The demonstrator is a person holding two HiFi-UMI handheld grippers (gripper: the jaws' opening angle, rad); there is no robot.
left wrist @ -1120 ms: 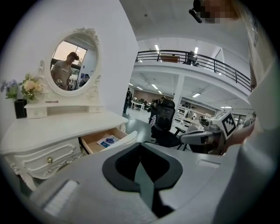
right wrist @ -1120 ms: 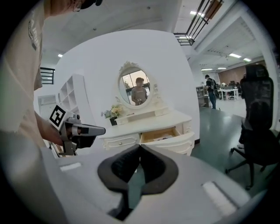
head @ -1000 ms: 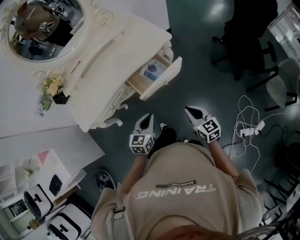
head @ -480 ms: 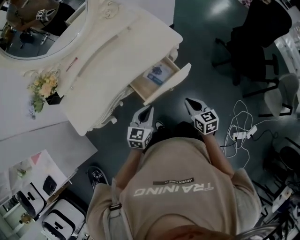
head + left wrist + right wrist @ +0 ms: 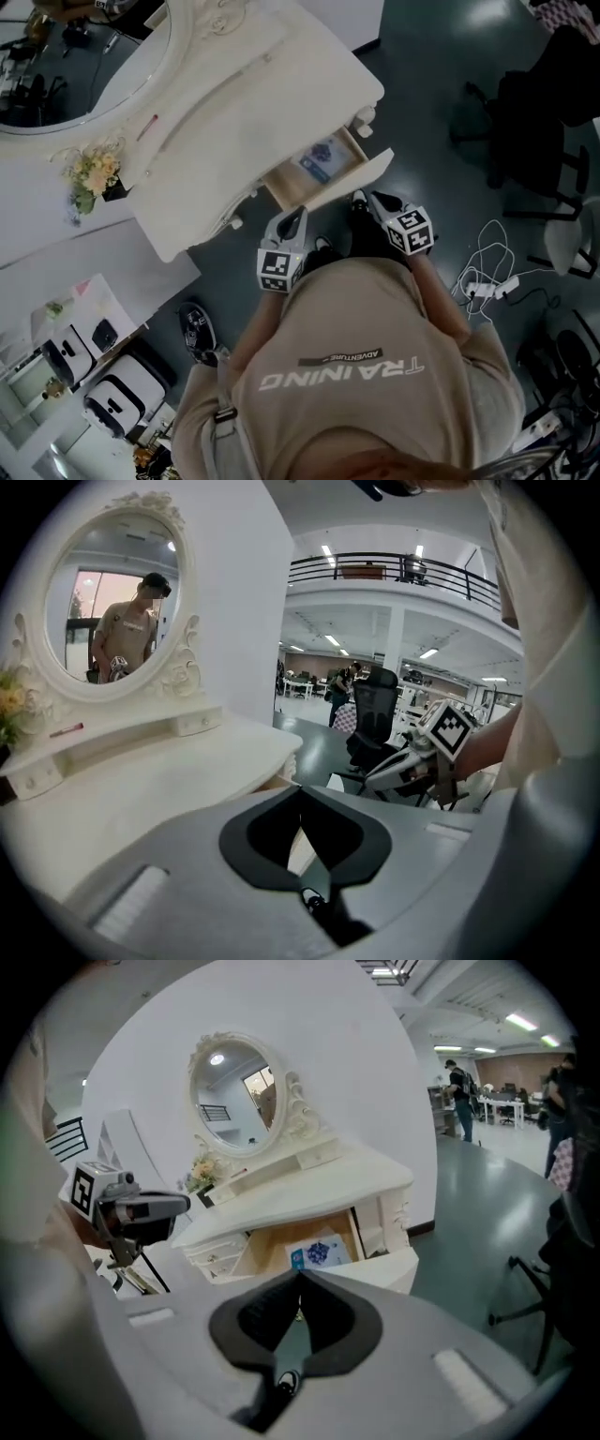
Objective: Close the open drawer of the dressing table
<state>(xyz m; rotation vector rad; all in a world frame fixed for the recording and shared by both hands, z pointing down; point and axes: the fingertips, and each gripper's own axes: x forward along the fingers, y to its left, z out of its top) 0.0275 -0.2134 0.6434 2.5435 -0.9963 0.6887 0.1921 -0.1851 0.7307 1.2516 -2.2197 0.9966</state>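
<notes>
Left gripper (image 5: 299, 214) and right gripper (image 5: 374, 197) have moved up to the drawer (image 5: 349, 185). Jaws of both together, holding nothing. Right gripper just beside the drawer front. Drawer open at the desk (image 5: 234, 112) front, blue packet (image 5: 321, 155) inside.

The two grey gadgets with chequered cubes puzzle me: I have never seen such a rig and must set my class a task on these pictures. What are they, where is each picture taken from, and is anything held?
They are hand-held grippers. A person carries one in each hand: the left gripper and the right gripper. The head view looks steeply down from a camera on the person's head. The other two views come from cameras riding on each gripper, looking along its jaws. Both pairs of jaws are together and hold nothing. Ahead stands a white dressing table with an oval mirror, flowers and an open drawer containing a blue-printed packet.
</notes>
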